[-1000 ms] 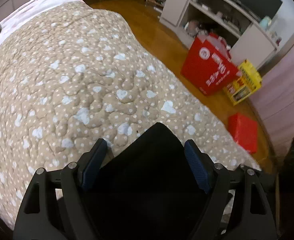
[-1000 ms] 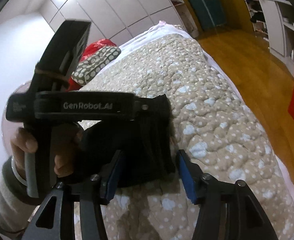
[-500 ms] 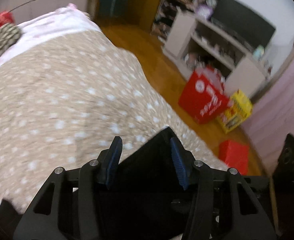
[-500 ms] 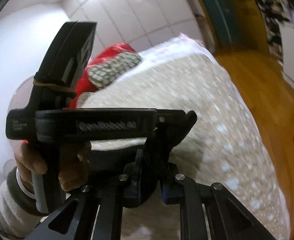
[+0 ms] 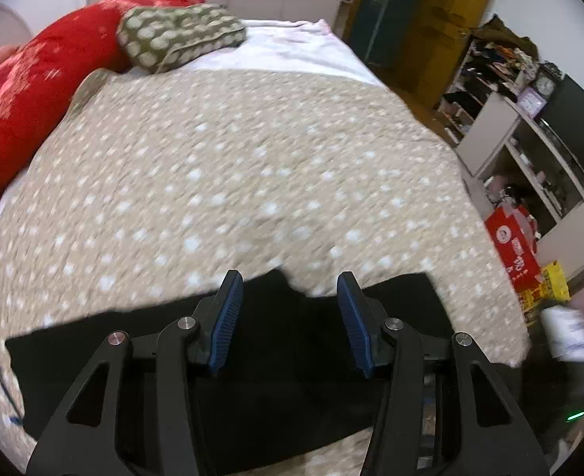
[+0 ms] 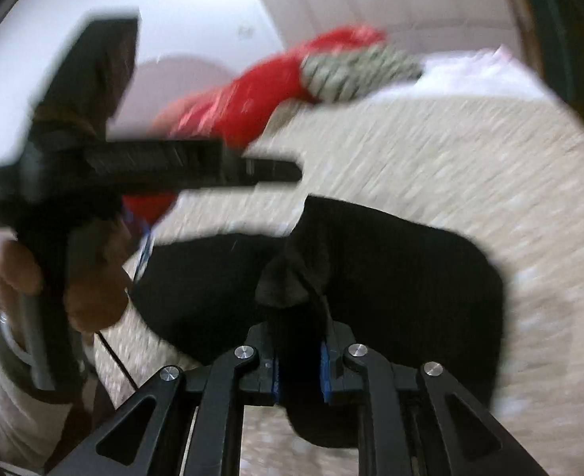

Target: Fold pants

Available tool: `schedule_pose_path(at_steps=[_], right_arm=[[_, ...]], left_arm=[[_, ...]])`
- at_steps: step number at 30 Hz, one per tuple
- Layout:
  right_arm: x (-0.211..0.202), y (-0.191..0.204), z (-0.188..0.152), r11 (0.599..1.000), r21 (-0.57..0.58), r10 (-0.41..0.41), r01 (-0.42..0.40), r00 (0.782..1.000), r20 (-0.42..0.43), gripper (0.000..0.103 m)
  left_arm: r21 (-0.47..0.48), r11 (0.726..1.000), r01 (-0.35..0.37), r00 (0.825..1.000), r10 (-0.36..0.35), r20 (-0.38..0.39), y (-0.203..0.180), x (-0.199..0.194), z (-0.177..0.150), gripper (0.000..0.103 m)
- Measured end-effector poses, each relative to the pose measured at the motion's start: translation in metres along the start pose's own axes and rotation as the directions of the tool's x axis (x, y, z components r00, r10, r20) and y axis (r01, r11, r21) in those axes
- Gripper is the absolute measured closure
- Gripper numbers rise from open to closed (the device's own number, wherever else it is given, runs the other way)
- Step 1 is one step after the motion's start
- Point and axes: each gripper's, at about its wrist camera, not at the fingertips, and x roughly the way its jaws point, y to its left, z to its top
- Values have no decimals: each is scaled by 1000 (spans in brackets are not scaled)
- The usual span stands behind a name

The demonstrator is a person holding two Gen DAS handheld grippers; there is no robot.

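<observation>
Black fabric pants (image 5: 252, 377) lie on the beige white-dotted quilt (image 5: 232, 182); my right gripper (image 6: 299, 369) pinches a raised fold of them, while my left gripper (image 5: 288, 317) hangs released above them.

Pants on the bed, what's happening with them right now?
A person with a handheld gripper in each hand is folding black pants on a dotted beige quilt. The right gripper has its jaws shut on a bunched fold of the fabric. The left gripper has its jaws open above the pants, gripping nothing. The pants lie partly spread on the quilt; the fold is not finished. The right view is motion-blurred.
</observation>
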Motion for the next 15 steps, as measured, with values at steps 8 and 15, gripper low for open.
schedule_pose_path(at_steps=[8, 15], right_arm=[[-67, -11, 9, 999, 3, 32, -32, 993, 110, 59], [-73, -48, 9, 990, 56, -132, 127, 986, 104, 70]], left_arm=[[-8, 1000, -4, 1000, 4, -10, 3, -4, -31, 54], [-36, 999, 2, 999, -3, -46, -4, 5, -49, 53]])
